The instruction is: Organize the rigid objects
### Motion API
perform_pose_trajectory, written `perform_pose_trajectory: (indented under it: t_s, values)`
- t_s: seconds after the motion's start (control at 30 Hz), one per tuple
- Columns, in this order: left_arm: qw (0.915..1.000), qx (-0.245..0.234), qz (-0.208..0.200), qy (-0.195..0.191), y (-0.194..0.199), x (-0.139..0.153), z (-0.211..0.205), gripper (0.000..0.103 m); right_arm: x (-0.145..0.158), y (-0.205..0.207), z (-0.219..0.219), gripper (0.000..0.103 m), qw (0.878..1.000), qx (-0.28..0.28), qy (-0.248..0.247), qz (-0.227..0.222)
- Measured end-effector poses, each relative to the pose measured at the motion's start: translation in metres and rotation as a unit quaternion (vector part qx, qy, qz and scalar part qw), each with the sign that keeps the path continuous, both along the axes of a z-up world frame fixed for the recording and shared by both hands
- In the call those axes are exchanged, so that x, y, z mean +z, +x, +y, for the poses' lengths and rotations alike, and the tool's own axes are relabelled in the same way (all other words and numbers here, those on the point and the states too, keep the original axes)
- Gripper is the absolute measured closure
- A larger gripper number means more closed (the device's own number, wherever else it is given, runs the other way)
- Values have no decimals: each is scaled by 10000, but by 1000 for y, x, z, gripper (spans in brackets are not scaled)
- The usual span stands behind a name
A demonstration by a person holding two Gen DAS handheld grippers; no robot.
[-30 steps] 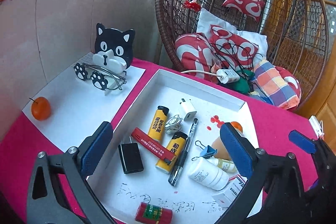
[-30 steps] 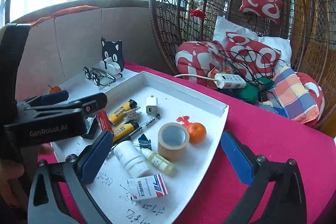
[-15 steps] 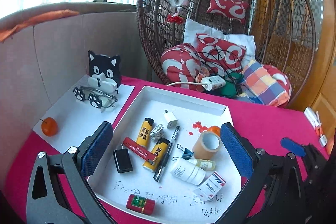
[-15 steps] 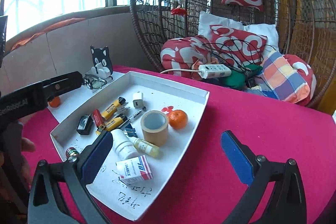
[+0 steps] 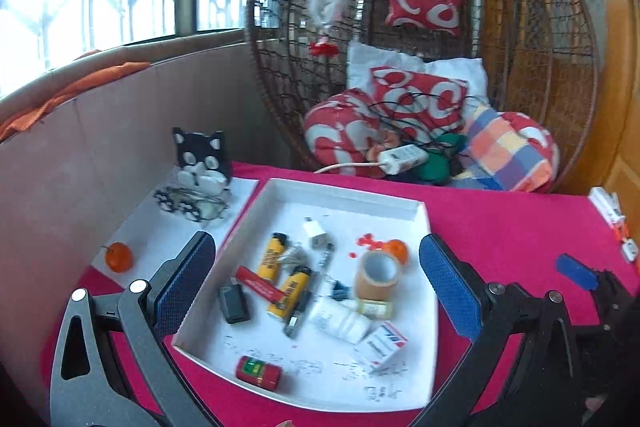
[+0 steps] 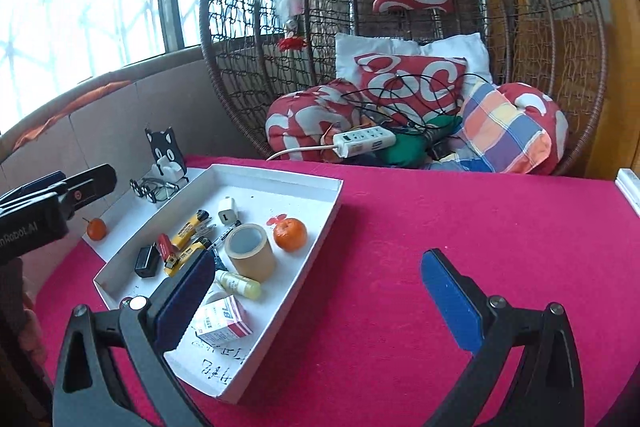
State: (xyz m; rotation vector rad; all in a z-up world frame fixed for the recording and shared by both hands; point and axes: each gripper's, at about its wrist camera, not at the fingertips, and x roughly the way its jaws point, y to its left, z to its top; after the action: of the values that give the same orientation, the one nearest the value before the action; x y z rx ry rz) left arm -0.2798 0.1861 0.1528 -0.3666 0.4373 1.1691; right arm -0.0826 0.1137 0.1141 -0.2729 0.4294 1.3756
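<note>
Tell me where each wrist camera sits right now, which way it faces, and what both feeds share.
Left wrist: sits on the left gripper, above the near edge of the white tray, facing the wicker chair; both blue pads show, open.
Right wrist: sits on the right gripper, right of the tray, over the red cloth; open pads and the left gripper's body show.
Shared: tray, tape roll, cat stand.
</note>
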Motion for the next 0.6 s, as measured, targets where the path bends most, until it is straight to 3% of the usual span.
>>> perform_pose_trajectory:
  t_s: [0.07, 0.27, 0.4, 0.6]
  values:
    - [9998, -178, -90, 37, 2, 2, -5, 0, 2, 4, -5, 0, 10000, -16, 29, 24]
    - [9995, -112, 183, 212, 10, 10, -23, 0, 12, 5, -26, 0, 9991, -213, 127, -353]
    - [9980, 241, 369, 449, 11, 16, -37, 0, 24, 4, -51, 0, 9936, -743, 457, -723]
    - [9981, 139, 342, 498, 11, 19, -56, 0, 48, 15, -87, 0, 9874, -1071, 976, -643]
